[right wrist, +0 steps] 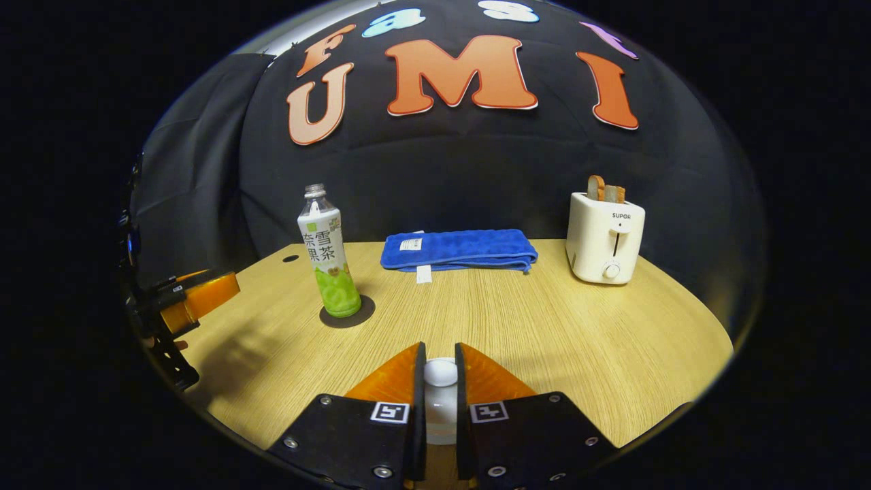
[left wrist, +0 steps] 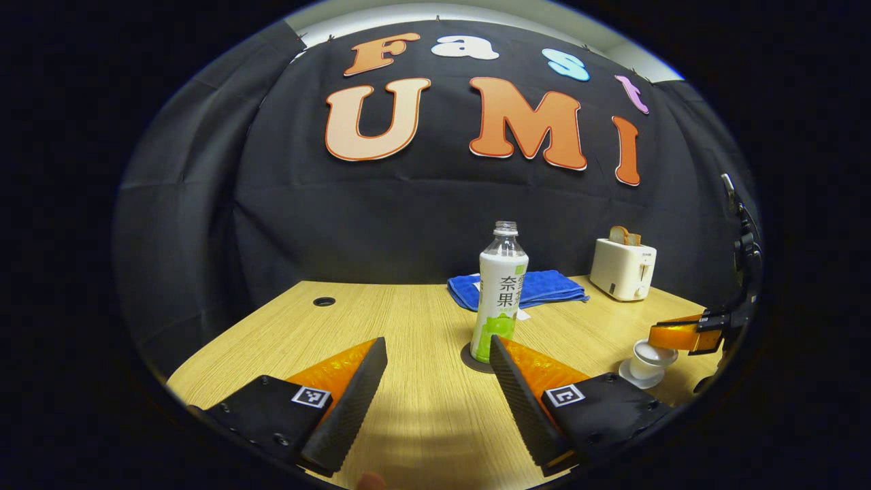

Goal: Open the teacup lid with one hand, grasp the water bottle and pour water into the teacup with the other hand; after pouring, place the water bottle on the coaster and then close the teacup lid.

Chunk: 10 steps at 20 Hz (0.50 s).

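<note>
A light wood-grain desk (right wrist: 544, 327) spreads ahead of the jaws, with a round cable hole (left wrist: 324, 301) far off to the left. Beyond the jaws, black cloth (left wrist: 408, 211) hangs as the booth's wall behind the desk's far edge, creased in folds. A pale strip of ceiling (left wrist: 381, 12) shows above the cloth.

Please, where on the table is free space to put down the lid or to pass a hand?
Bare wood lies between the water bottle on its coaster and the toaster, in front of the blue towel. Left of the bottle is also free. It is crowded at the teacup, where the right gripper grips the lid.
</note>
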Each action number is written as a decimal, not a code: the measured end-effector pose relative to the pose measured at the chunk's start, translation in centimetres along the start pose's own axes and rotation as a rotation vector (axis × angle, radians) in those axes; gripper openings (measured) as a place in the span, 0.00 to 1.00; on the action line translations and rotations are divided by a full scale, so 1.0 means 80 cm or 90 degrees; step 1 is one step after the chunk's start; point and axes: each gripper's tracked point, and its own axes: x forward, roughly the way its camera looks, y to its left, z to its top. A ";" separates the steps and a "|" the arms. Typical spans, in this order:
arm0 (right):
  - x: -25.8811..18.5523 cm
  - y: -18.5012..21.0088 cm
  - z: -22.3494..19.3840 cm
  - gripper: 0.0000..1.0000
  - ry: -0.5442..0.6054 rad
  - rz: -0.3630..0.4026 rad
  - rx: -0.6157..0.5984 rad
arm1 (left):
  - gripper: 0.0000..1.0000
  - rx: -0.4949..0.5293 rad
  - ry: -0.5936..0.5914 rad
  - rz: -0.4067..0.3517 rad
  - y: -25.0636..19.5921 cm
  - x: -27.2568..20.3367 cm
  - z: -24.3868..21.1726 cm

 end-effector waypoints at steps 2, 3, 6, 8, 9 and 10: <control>-0.002 0.000 0.003 0.23 -0.007 -0.002 0.000 | 0.99 0.000 -0.002 -0.001 -0.002 -0.002 0.002; -0.004 -0.002 0.005 0.25 -0.010 -0.004 0.000 | 0.99 -0.002 -0.005 -0.001 -0.002 -0.003 0.004; -0.007 -0.004 0.004 0.28 -0.011 -0.006 0.002 | 0.99 -0.005 -0.013 -0.003 -0.004 -0.007 0.010; -0.015 -0.001 0.014 0.25 -0.024 0.002 0.012 | 0.99 -0.006 -0.019 -0.002 -0.005 -0.006 0.019; -0.022 -0.004 0.026 0.40 -0.038 0.004 0.022 | 0.99 -0.006 -0.022 -0.002 -0.006 -0.007 0.021; -0.030 -0.008 0.038 0.47 -0.053 0.003 0.029 | 0.96 -0.007 -0.026 -0.001 -0.006 -0.006 0.025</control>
